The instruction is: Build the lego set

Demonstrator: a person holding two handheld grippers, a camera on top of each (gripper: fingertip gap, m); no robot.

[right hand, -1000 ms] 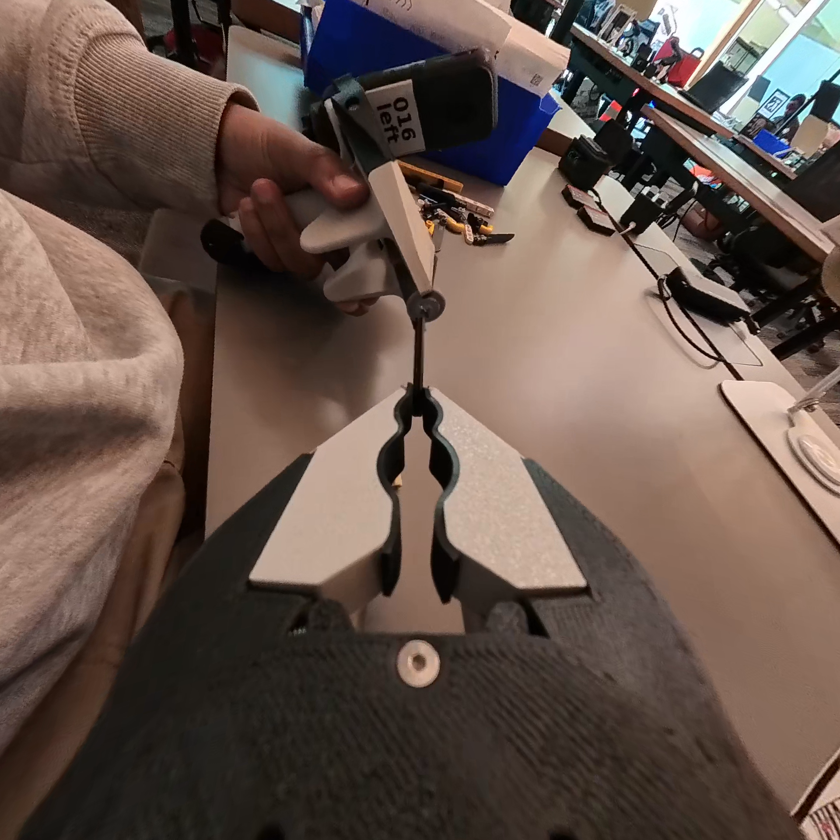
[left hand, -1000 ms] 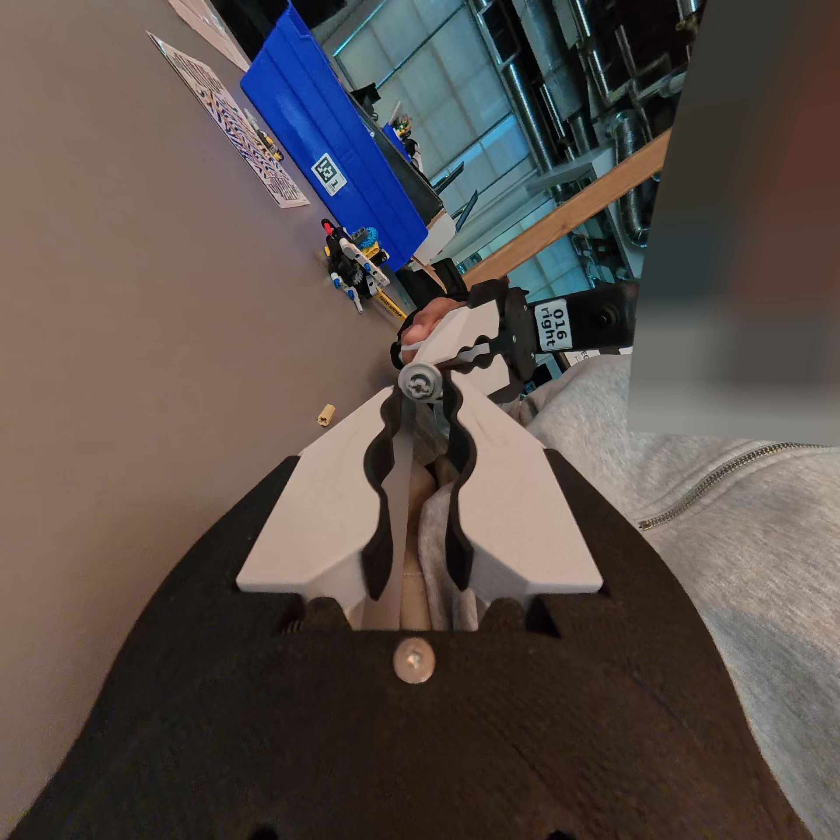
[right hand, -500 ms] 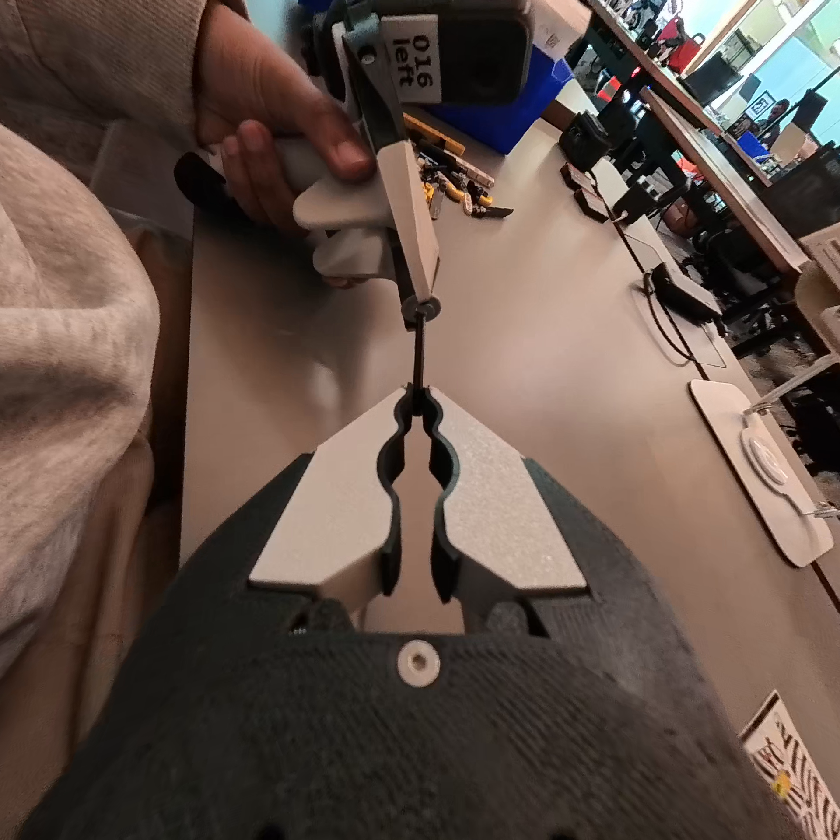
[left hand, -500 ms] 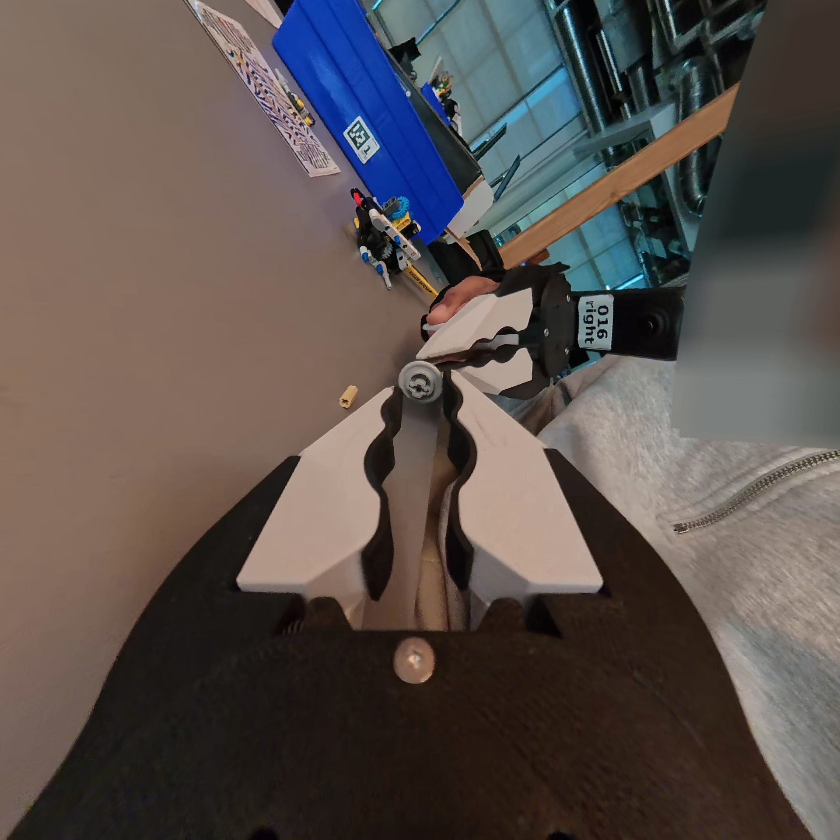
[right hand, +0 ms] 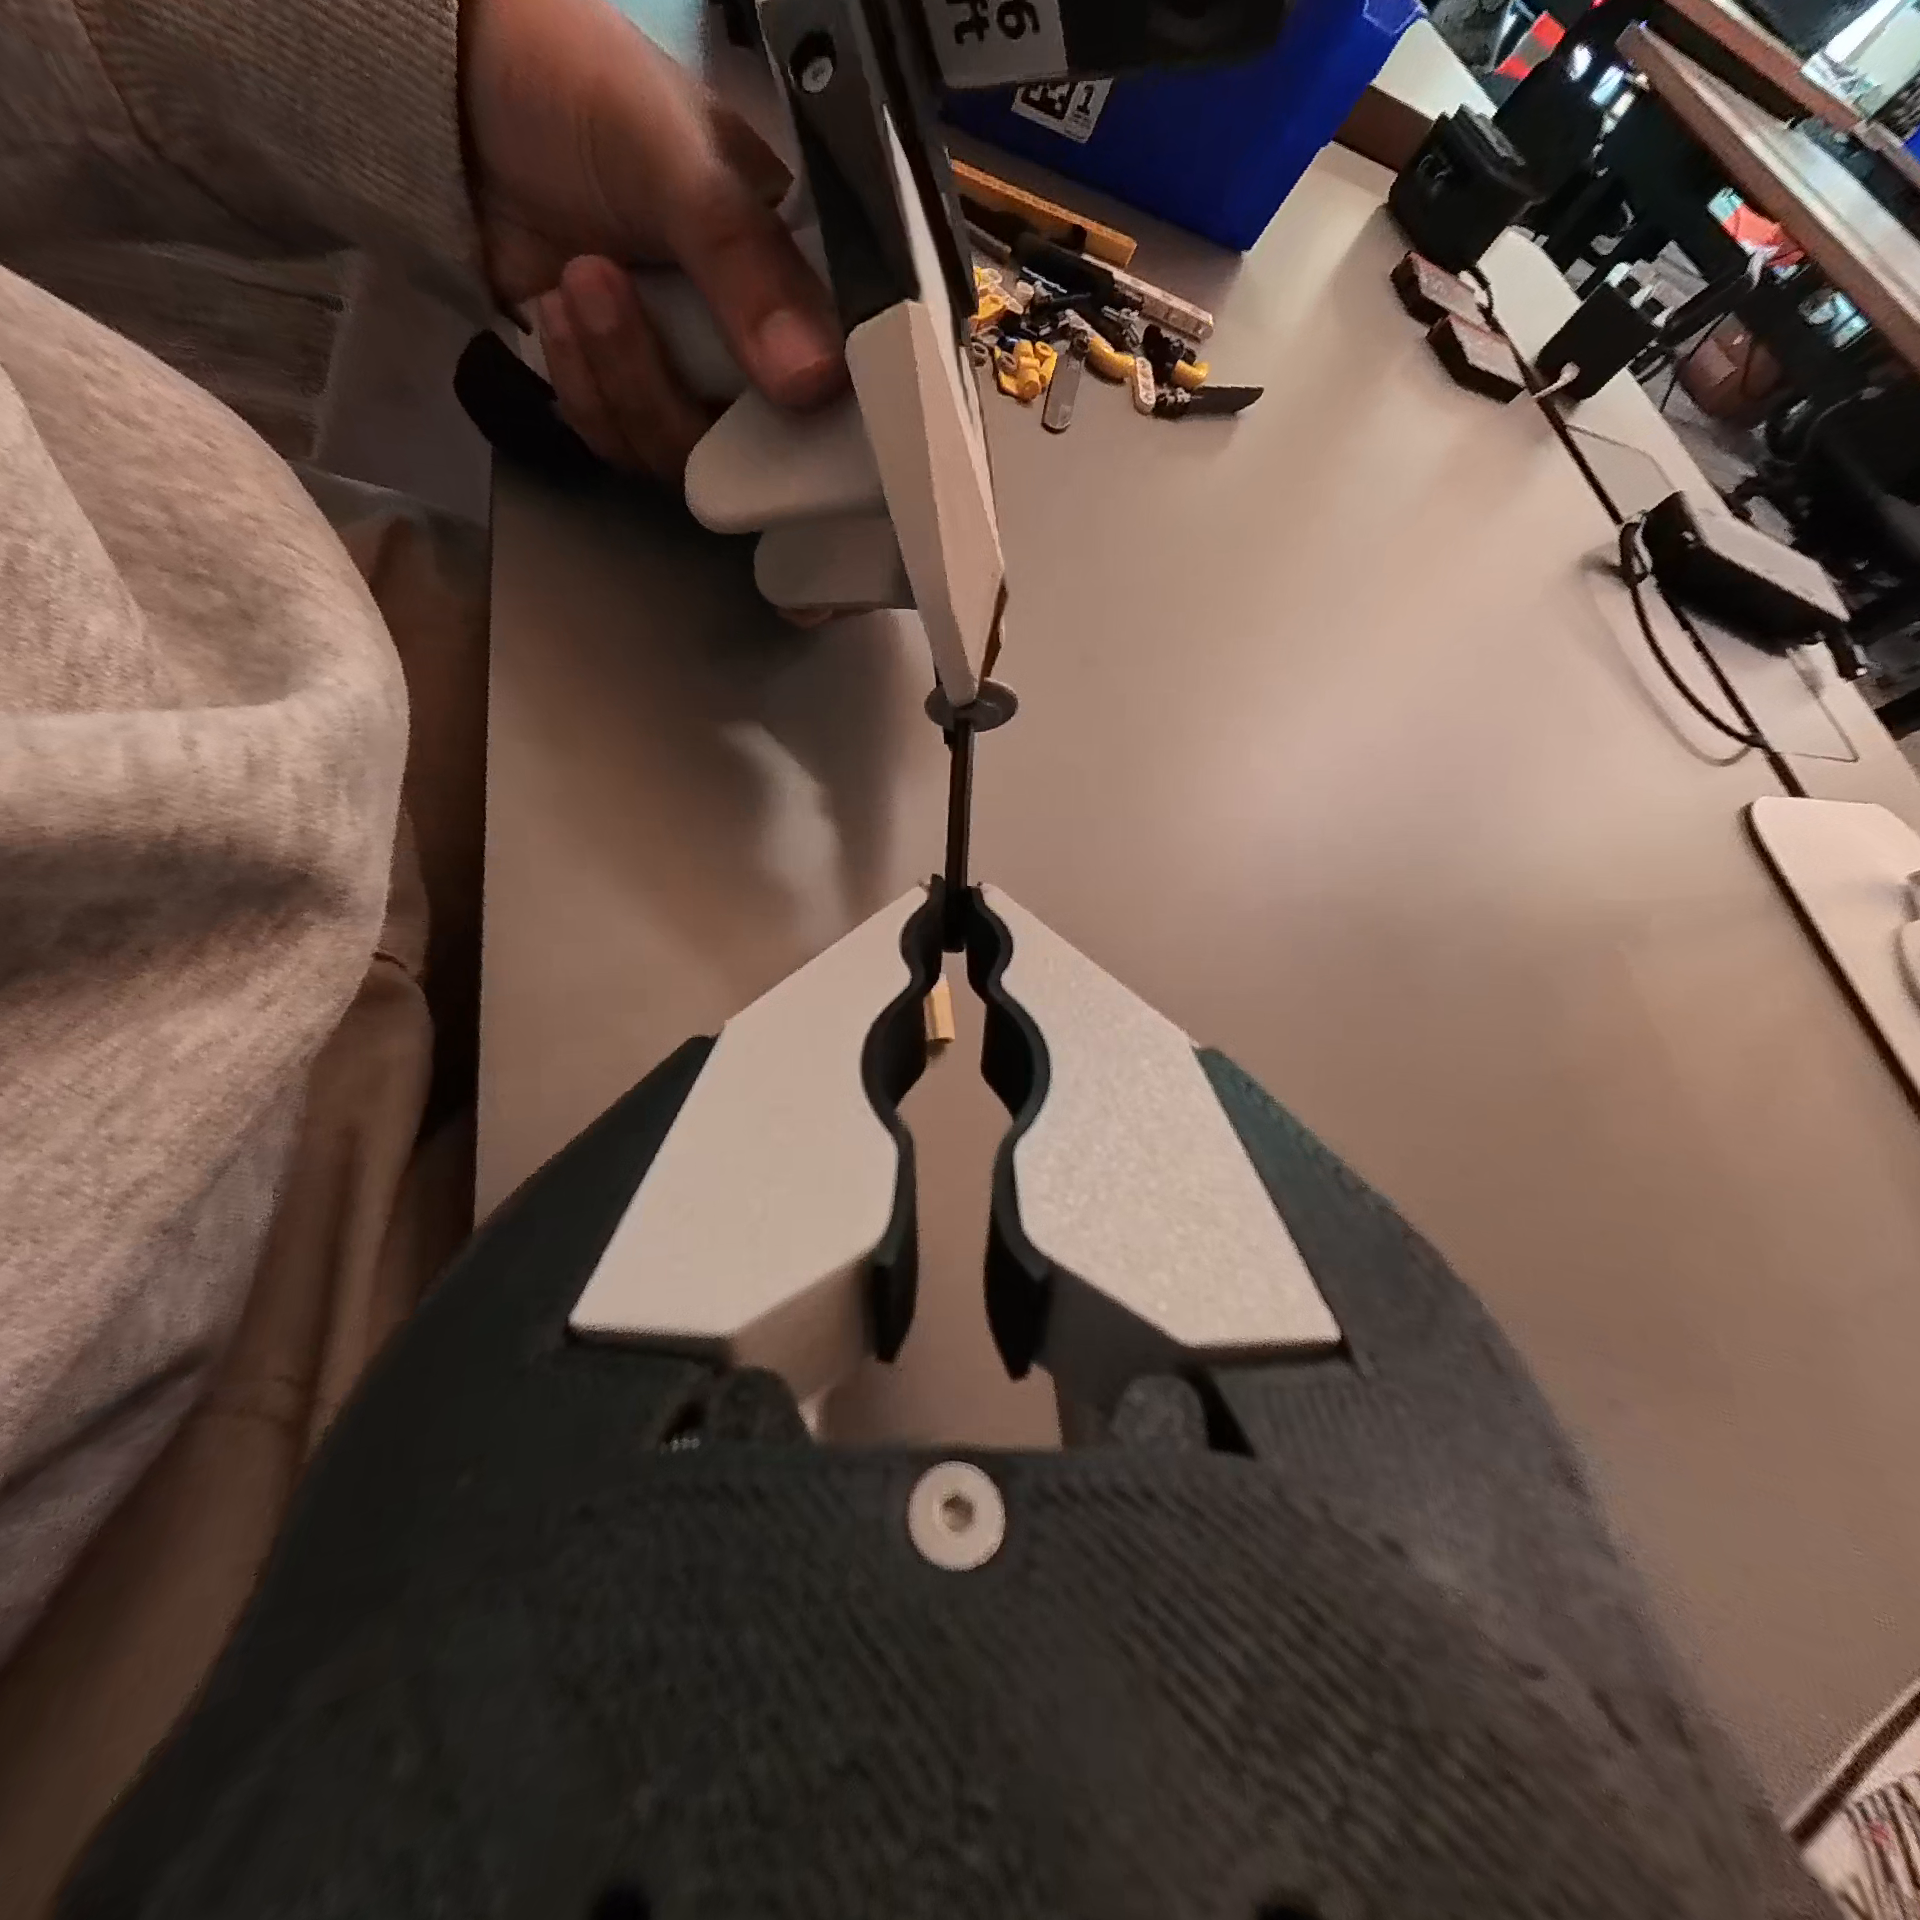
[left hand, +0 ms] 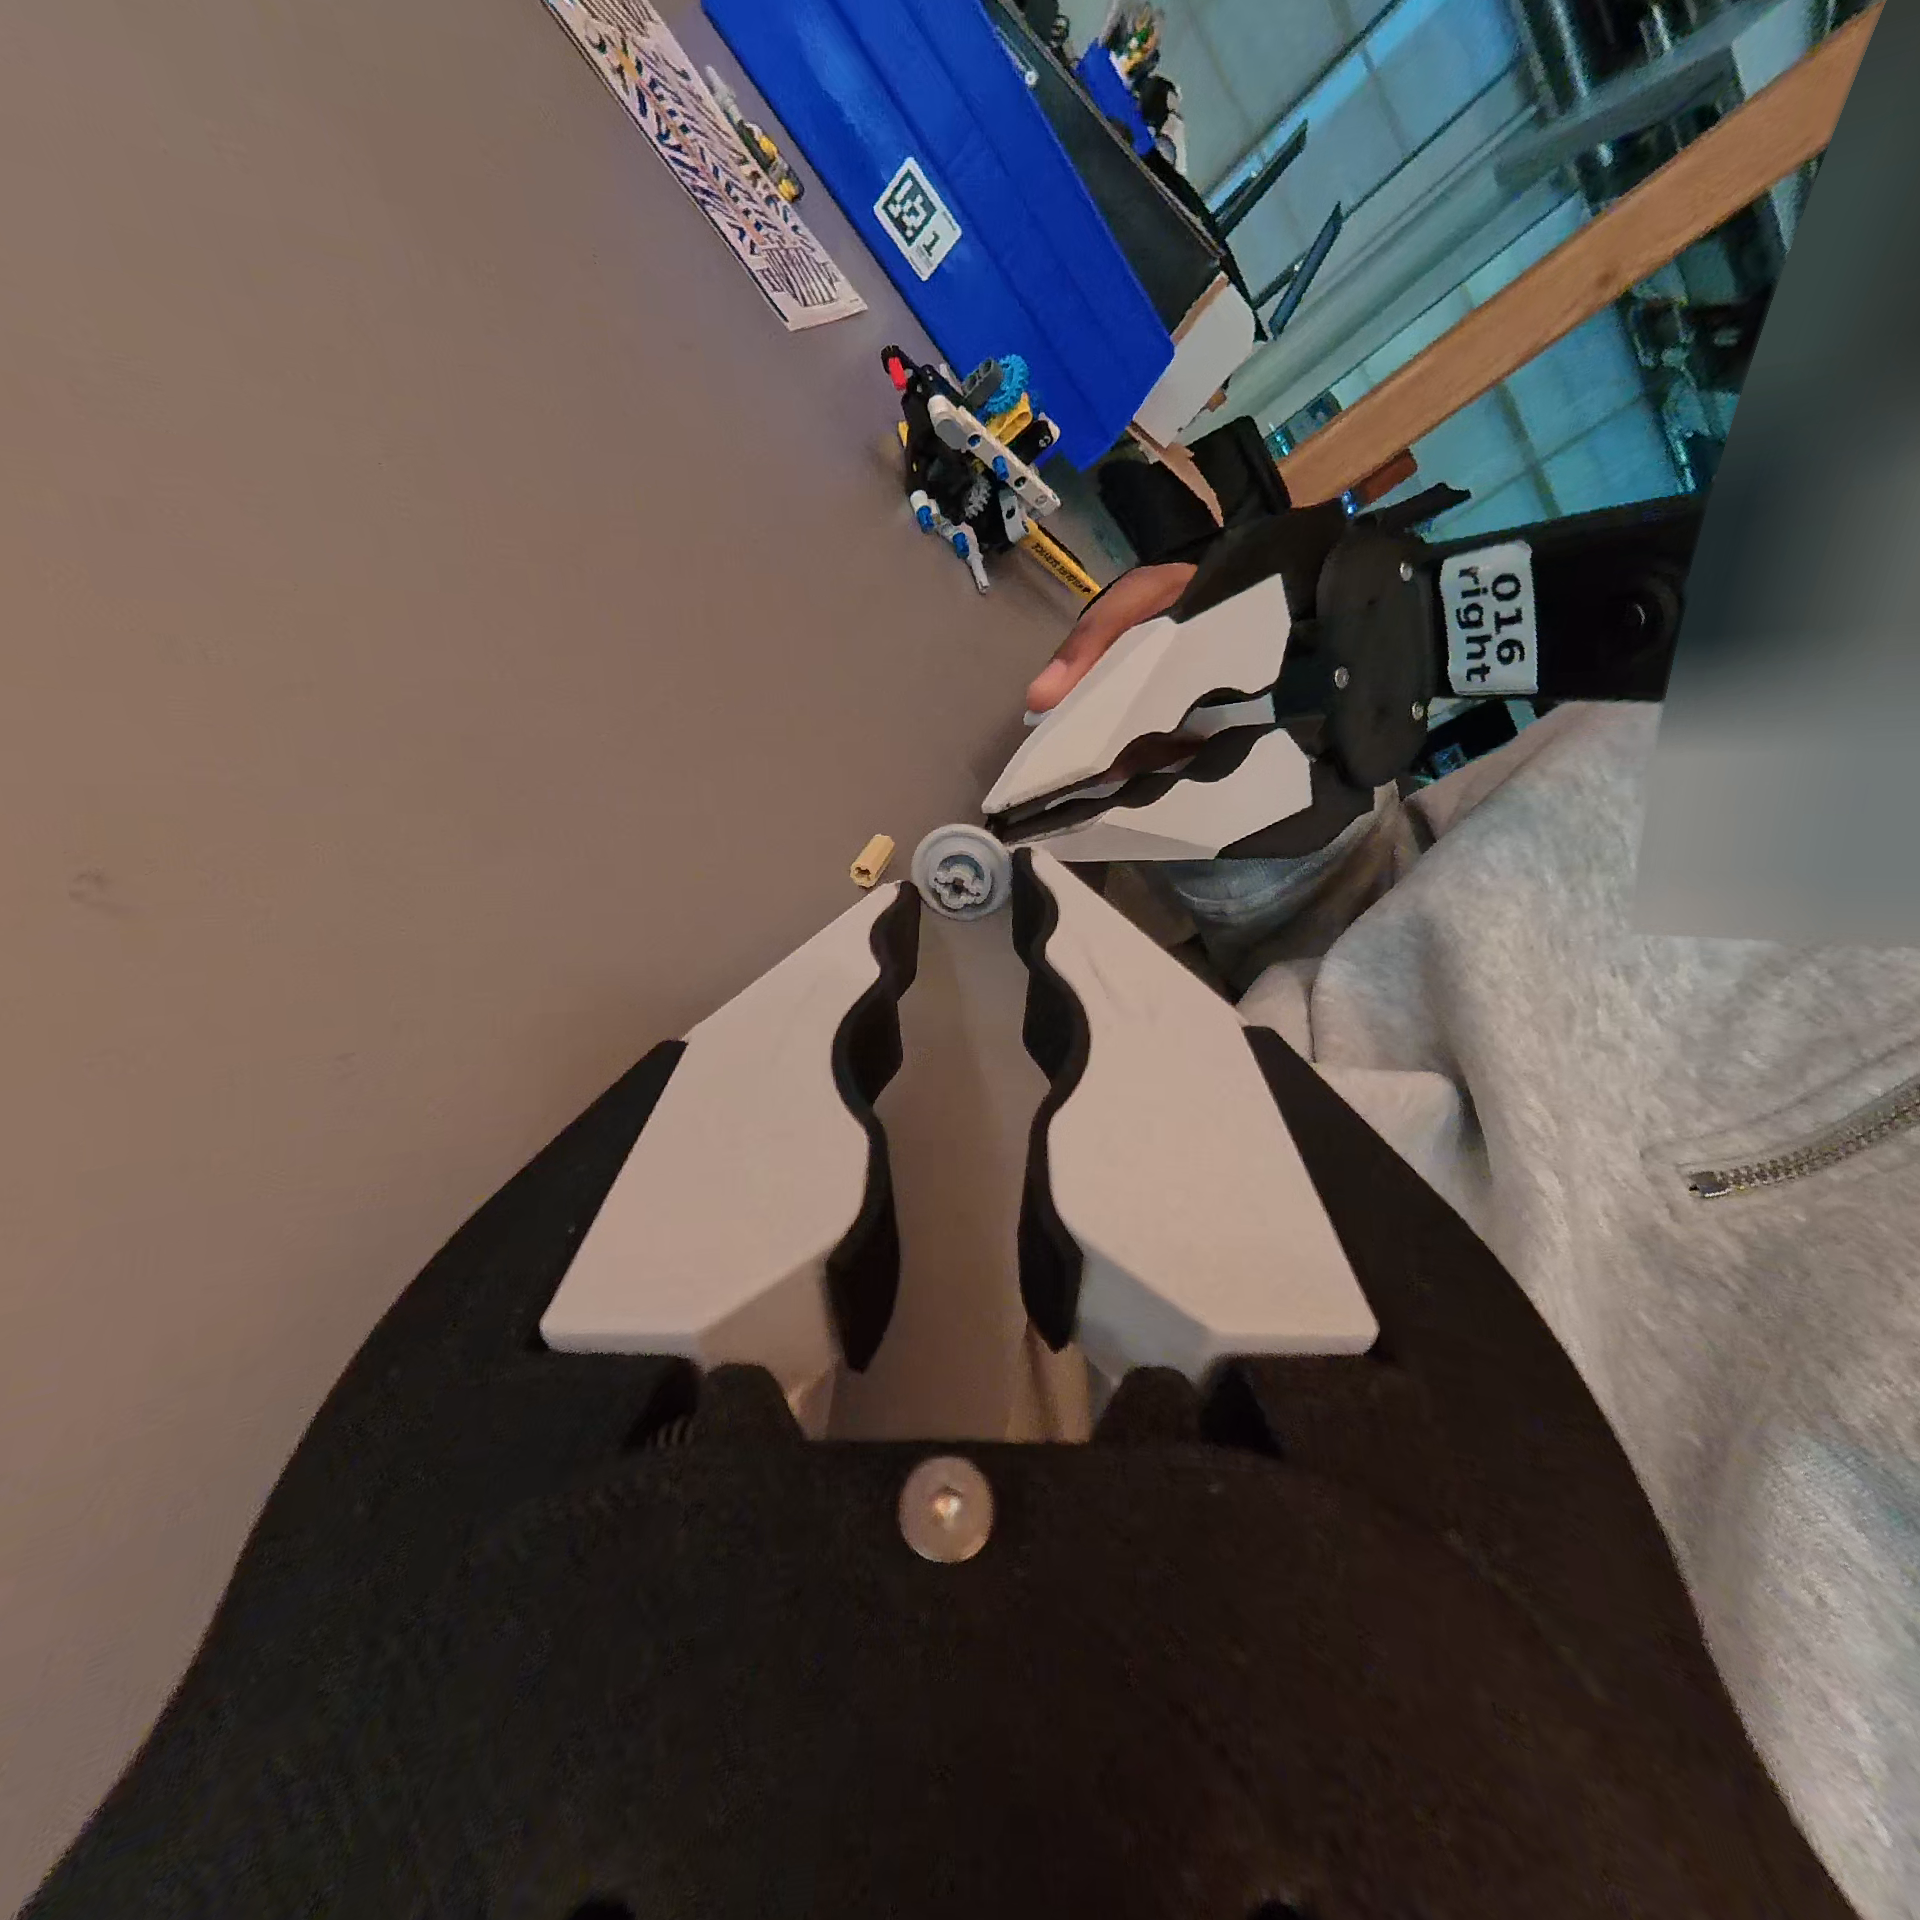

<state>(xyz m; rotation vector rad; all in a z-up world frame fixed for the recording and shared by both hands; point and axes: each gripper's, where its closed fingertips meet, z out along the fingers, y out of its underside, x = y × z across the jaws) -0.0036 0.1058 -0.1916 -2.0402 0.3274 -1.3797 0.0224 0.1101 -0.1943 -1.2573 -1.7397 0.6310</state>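
My left gripper is shut on a small grey round wheel, held above the table. My right gripper is shut on a thin black axle that points straight ahead. The axle's far end meets the wheel at its centre, below the left gripper's fingertips. I cannot tell how deep the axle sits. In the left wrist view the right gripper comes in from the right, its tip at the wheel. A tan connector lies on the table beside the wheel.
A partly built model stands by a blue bin, with a printed sheet farther back. Loose yellow and black pieces lie beyond the left gripper. Cables and black devices sit at the right. A grey sweatshirt is close. The grippers are tip to tip, or close to it. From the right gripper's tips to the tan connector is close to 4 centimeters.
Both grippers stayed shut with the axle tip at the wheel. The left gripper has tilted and come nearer in the right wrist view. The right gripper has swung right in the left wrist view.
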